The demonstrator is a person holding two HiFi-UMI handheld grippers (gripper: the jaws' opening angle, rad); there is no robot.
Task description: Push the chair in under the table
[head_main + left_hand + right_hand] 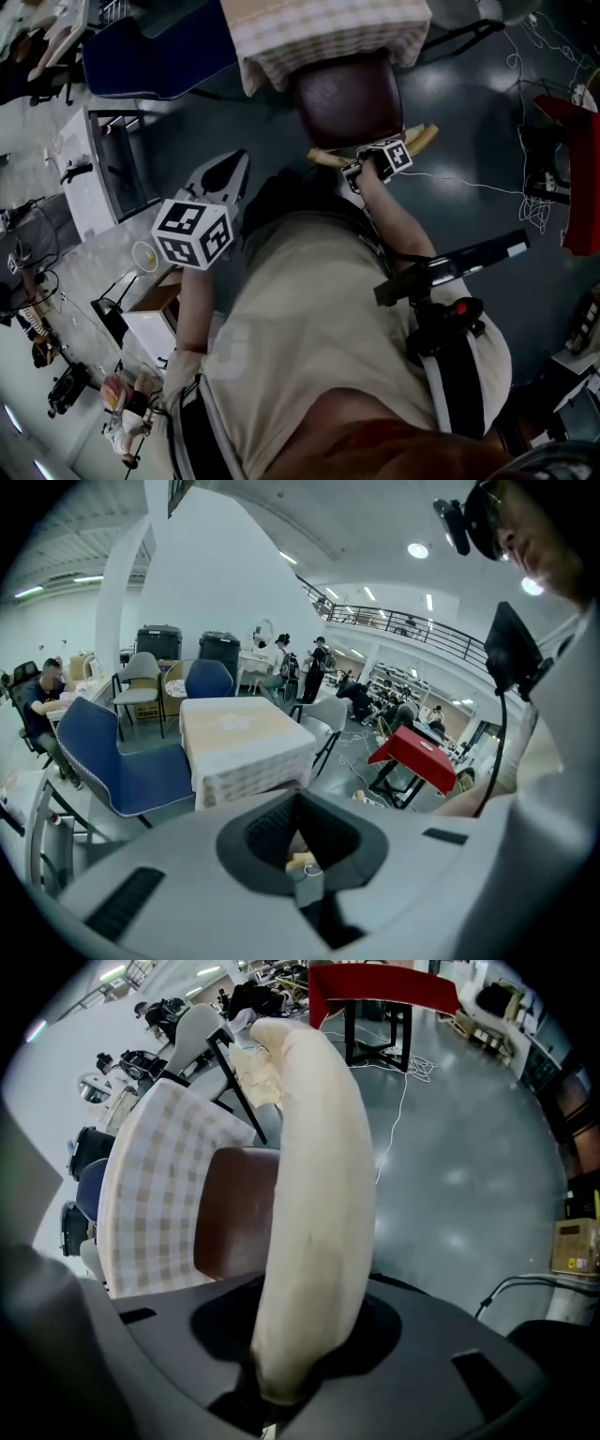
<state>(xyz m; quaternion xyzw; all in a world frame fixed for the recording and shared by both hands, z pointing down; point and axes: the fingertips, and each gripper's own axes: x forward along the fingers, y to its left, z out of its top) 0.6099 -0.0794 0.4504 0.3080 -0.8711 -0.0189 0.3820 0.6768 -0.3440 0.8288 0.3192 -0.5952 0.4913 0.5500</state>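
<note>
The chair stands at the top of the head view with its brown seat (349, 98) partly under the checked-cloth table (319, 33). Its pale wooden back rail (422, 138) curves across the near side. My right gripper (380, 161) points steeply down onto that rail. In the right gripper view the rail (319, 1194) runs up from between the jaws of my right gripper (281, 1391), which are shut on it, with the seat (234, 1213) and the table (150, 1194) beyond. My left gripper (230, 173) hangs free at the left, shut and empty (305, 864), facing the table (248, 738).
A blue chair (155, 56) stands left of the table, also seen as the blue chair (131, 761). A red table (417, 757) stands to the right, and white cables (487, 183) trail over the dark floor. A white cabinet (94, 173) stands at the left. People sit at far desks.
</note>
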